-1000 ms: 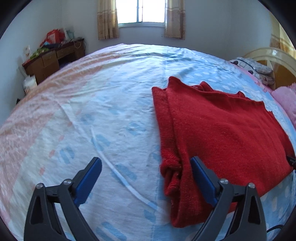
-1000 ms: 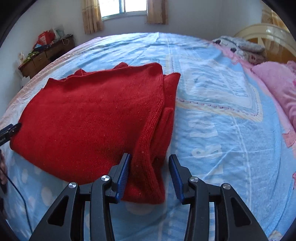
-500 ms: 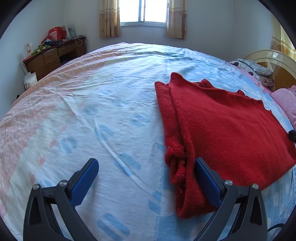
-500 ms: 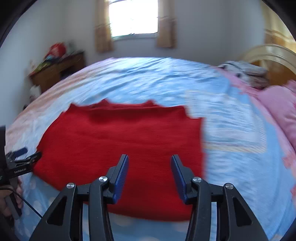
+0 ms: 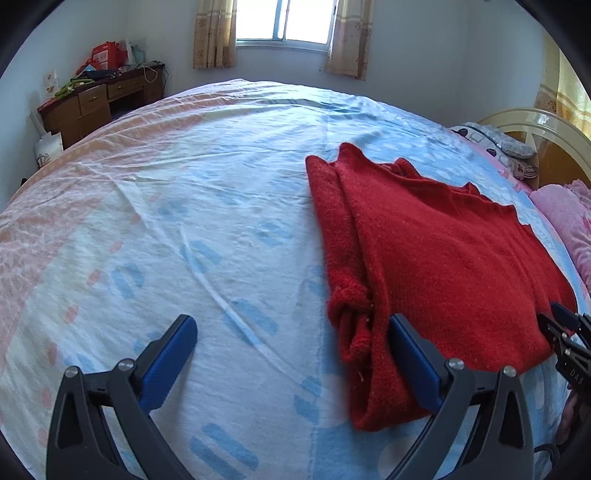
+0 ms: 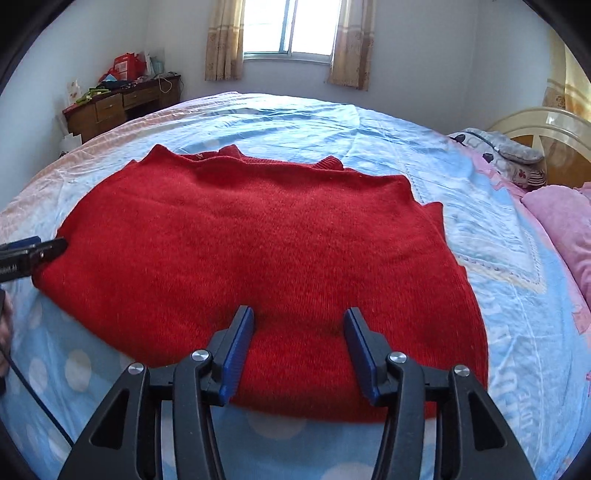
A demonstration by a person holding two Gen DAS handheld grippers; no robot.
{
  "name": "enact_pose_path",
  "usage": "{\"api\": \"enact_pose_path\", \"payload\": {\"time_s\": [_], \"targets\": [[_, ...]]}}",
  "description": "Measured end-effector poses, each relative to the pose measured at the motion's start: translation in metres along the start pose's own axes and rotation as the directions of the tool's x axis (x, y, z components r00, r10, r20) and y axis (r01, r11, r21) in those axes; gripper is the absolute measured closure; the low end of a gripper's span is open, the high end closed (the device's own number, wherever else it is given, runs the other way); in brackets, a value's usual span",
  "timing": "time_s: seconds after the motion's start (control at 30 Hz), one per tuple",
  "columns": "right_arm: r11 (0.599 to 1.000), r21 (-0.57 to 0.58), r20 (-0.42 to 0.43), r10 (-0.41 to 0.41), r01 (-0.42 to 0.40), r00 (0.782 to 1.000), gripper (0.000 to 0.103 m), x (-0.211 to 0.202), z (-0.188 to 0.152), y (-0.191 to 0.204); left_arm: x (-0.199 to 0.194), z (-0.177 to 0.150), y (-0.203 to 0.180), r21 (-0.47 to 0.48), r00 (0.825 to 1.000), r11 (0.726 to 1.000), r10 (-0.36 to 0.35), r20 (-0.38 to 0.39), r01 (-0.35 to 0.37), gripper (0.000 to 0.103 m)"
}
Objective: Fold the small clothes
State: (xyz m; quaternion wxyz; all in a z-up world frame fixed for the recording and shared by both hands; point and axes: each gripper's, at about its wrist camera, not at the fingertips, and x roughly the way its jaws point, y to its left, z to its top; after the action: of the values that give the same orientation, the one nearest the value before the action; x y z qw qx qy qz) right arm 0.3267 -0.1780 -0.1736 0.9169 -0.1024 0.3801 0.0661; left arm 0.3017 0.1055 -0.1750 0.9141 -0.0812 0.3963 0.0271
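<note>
Where the right wrist view begins, the right gripper (image 6: 299, 332) hangs with its blue-padded jaws moderately apart above the near hem of the red knitted sweater (image 6: 258, 251), holding nothing; whether the pads touch the knit cannot be told. The sweater lies flat on the bed's pale blue and pink patterned sheet (image 6: 498, 288), its sleeves folded in, its collar end pointing toward the window. At its left edge the tip of the left gripper (image 6: 40, 251) shows, just beside the fabric. In the left wrist view, the left gripper (image 5: 291, 350) stands wide open and empty, one blue pad over bare sheet (image 5: 184, 240) and the other at the sweater's (image 5: 443, 266) bunched, folded-in sleeve edge. The right gripper's (image 5: 569, 332) tip appears at the sweater's far side, near the frame's right edge. Farther back, a pink pillow (image 6: 561, 218) lies on the right by the cream headboard (image 6: 543, 122), a cluttered brown wooden desk (image 6: 118, 103) stands at the left wall, and a curtained window (image 6: 288, 33) lights the far wall.
</note>
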Motion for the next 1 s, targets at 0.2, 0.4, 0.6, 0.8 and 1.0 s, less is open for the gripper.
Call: {"api": "enact_pose_path", "payload": {"time_s": [0.2,0.4,0.6,0.8,1.0], "targets": [[1.000,-0.003,0.028,-0.003,0.003,1.000,0.051,-0.003,-0.009,-0.002,-0.005,-0.005,0.003,0.021,0.999,0.999,-0.037,-0.007,0.037,0.000],[1.000,-0.003,0.031,-0.005,0.005,1.000,0.051,-0.012,-0.014,0.000,-0.014,-0.010,0.005,0.071,0.998,0.996,-0.048,-0.030,0.050,0.000],[0.998,-0.060,0.063,0.005,-0.001,0.998,0.050,-0.038,-0.025,0.012,-0.029,-0.010,0.032,0.066,0.998,0.996,-0.053,-0.021,0.055,0.000],[0.989,-0.142,0.117,0.050,-0.034,0.992,0.050,-0.054,-0.018,0.043,-0.028,0.008,0.058,0.026,1.000,1.000,-0.010,0.005,0.010,0.000],[0.934,-0.357,0.172,0.075,-0.009,0.982,0.050,-0.055,-0.013,0.111,-0.013,0.022,0.078,-0.092,0.994,0.990,-0.109,0.005,0.109,0.000]]}}
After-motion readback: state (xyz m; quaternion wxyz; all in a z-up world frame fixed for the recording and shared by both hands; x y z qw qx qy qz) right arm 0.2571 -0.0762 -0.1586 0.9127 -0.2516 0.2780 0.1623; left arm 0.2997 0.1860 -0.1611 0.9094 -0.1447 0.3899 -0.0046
